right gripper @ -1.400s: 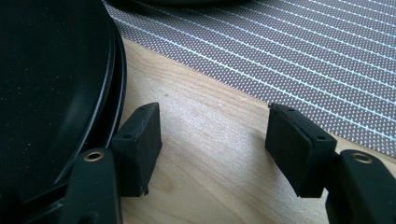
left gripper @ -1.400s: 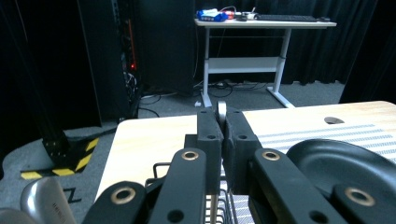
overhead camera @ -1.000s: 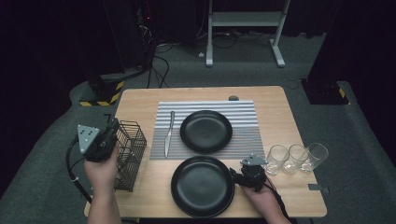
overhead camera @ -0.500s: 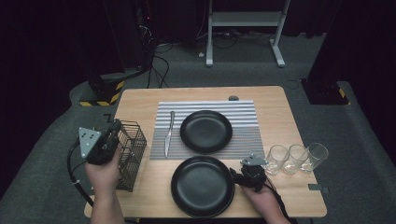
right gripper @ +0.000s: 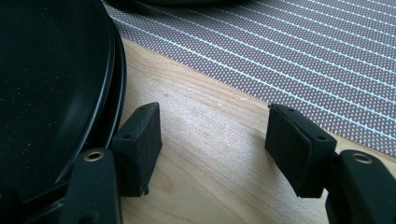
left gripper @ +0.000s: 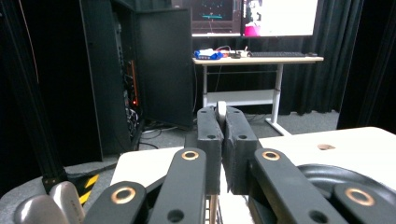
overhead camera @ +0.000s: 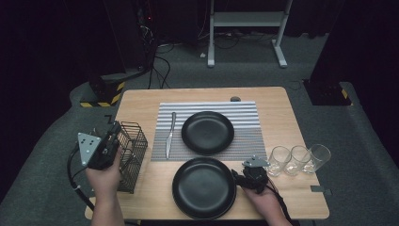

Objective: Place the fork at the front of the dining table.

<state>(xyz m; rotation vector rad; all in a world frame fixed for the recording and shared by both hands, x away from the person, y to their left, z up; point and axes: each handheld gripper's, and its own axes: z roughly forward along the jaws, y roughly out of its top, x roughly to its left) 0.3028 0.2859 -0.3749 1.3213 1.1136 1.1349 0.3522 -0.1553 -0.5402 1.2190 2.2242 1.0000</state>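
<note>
Since a second ago your left gripper (overhead camera: 109,141) has slid a little toward the near-left corner of the table (overhead camera: 282,101), off the far side of the wire basket (overhead camera: 131,155) to its left rim; your right gripper (overhead camera: 251,175) has stayed where it was, and nothing on the table has shifted.

Your left gripper is held above the basket's left edge, out past the table's left edge; in the left gripper view its jaws are pressed together on a thin pale piece of cutlery (left gripper: 221,112), its tip standing up between the pads; which kind of cutlery it is cannot be told. One wire basket stands at the table's left edge, near the near-left corner.

One striped placemat (overhead camera: 244,127) lies across the middle toward the far edge; on its left side lies one knife (overhead camera: 170,134), and beside that one black plate (overhead camera: 207,132).

A second black plate (overhead camera: 203,187) sits on bare wood at the near edge, so you have two plates in all. Your right gripper rests on the table just beside that plate's right rim; in the right gripper view the jaws stand wide apart and empty, the left pad (right gripper: 139,144) close against the plate's rim (right gripper: 109,84), bare wood between them.

Three clear glasses (overhead camera: 298,159) stand in a row by the right edge.
</note>
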